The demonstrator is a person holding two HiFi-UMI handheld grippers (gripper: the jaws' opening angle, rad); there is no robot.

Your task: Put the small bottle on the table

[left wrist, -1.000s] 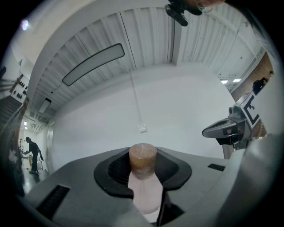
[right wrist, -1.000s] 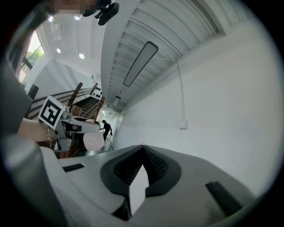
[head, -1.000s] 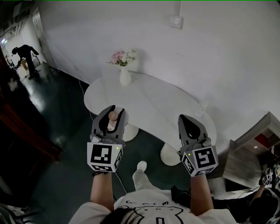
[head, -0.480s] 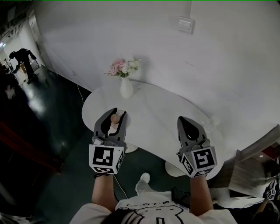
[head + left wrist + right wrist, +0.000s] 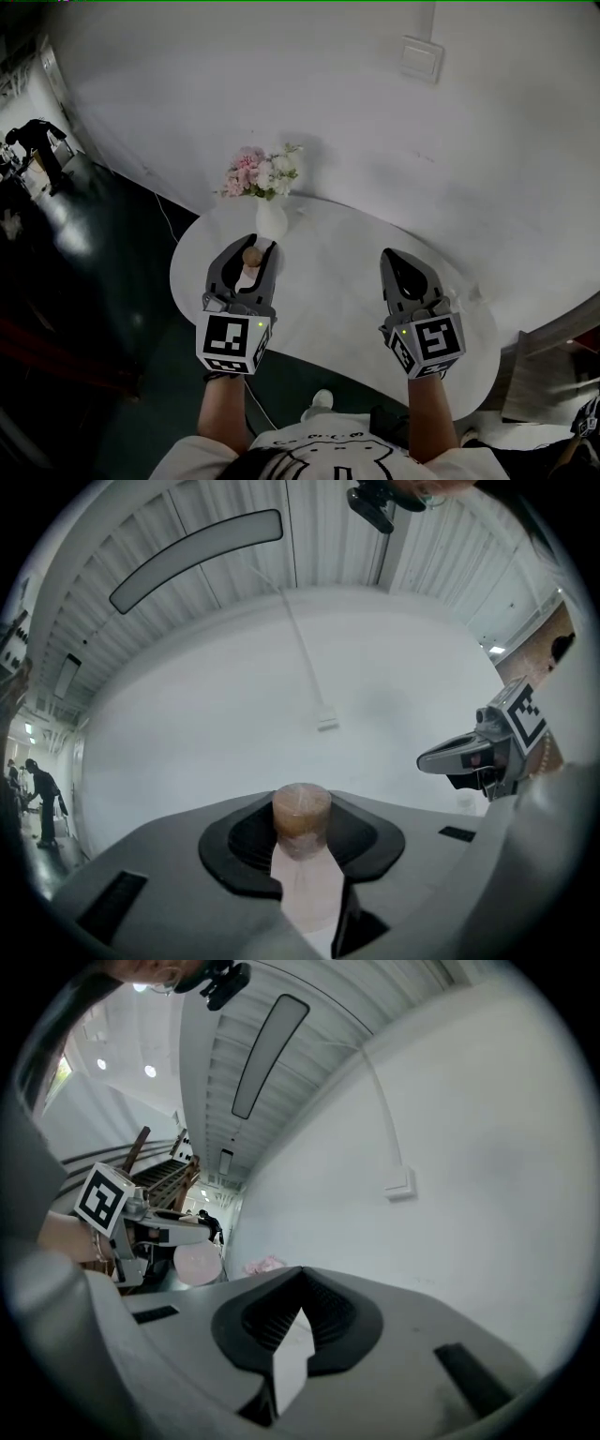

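The small bottle (image 5: 302,817) is not yet on the desk (image 5: 356,281). It is clenched in the left claw (image 5: 253,242), above the desk's left end. Its brown cap is seen at the claw tips, and its pale body runs back between the jaws. The right claw (image 5: 401,262) is pressed shut with nothing in it and is held over the right half of the desk.

The nearest hazard is judged to be the white vase (image 5: 270,220) of flowers (image 5: 258,173), which stands by the far left edge of the desk, just ahead of the left claw. If the bottle is carried further forward, the vase is likely to be struck by the cap or the jaw tips and tipped over. A spot nearer the middle of the desk is therefore to be preferred.

A second risk is seen in how the bottle is held. It appears to lie along the jaws rather than stand upright. If it is released that way, it may be left on its side, and on a smooth top with a rounded edge it could roll off to the floor. If it is let go before the desk is touched, it may bounce or topple. The near left edge is also close, so a release made too early could miss the desk altogether.
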